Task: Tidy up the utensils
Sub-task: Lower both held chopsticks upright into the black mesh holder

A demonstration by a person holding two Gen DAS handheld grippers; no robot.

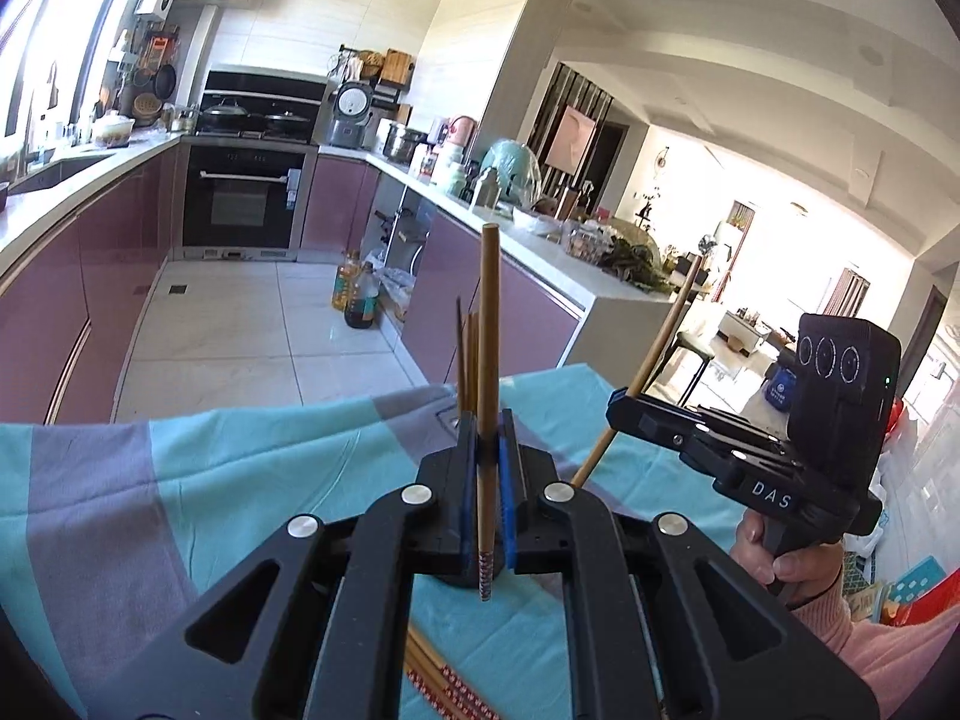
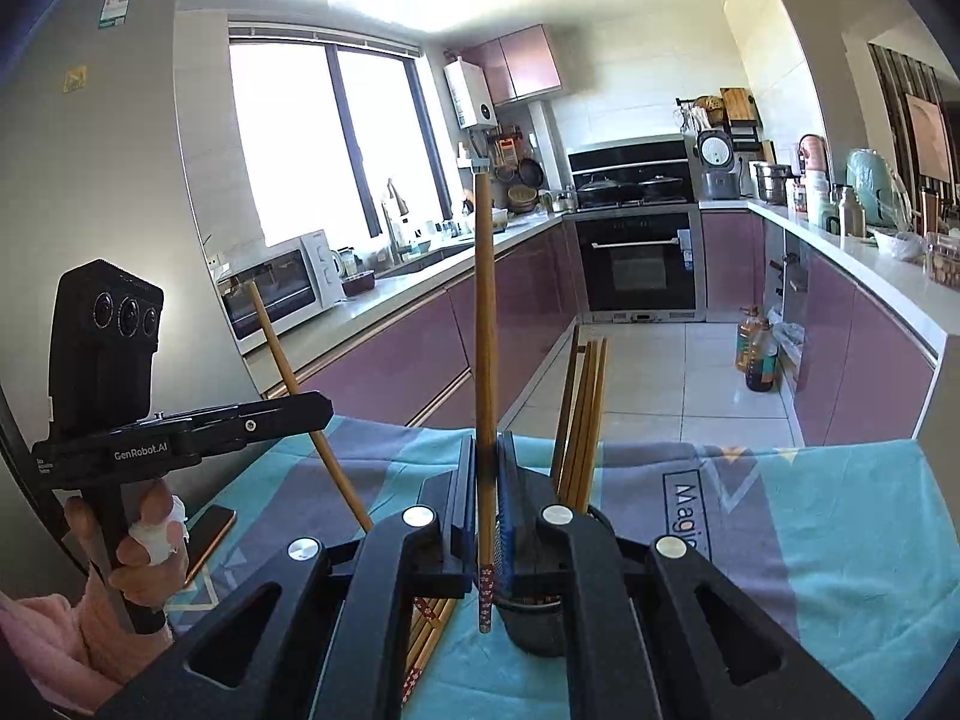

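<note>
The desk (image 2: 840,540), draped in a teal and grey cloth (image 1: 180,480), carries a dark holder (image 2: 534,618) near its middle with chopsticks (image 2: 582,414) standing inside. The left claw (image 1: 489,480) pinches one upright chopstick (image 1: 489,330); the right claw (image 2: 487,498) pinches another chopstick (image 2: 485,312).

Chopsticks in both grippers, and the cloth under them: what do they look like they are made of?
Chopstick in the left gripper and chopstick in the right gripper: probably bamboo or wood, matte tan with faint grain and a red patterned end. Cloth: woven fabric, matte teal and grey, creased.
</note>
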